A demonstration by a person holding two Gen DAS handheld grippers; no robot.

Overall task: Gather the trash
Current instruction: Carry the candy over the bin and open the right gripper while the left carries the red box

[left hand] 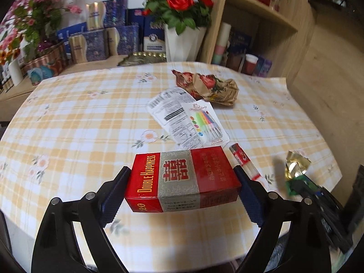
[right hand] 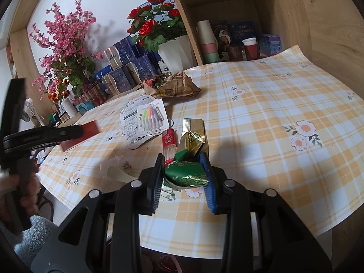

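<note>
My left gripper (left hand: pixel 183 177) is shut on a red Double Happiness cigarette pack (left hand: pixel 182 177) and holds it above the checked tablecloth. It shows at the left of the right wrist view (right hand: pixel 79 134). My right gripper (right hand: pixel 185 170) is shut on a green and gold foil wrapper (right hand: pixel 188 173), seen at the right edge of the left wrist view (left hand: pixel 295 170). On the table lie a red lighter (left hand: pixel 244 161), a candle blister pack (left hand: pixel 200 122) on a printed leaflet, and a crumpled floral paper bag (left hand: pixel 209 86).
Clear plastic scrap (right hand: pixel 118 170) lies near the table's front edge. Flower pots (left hand: pixel 179 18), blue gift boxes (left hand: pixel 102 36) and a wooden shelf (left hand: pixel 257 22) with cups stand behind the table (left hand: pixel 68 113).
</note>
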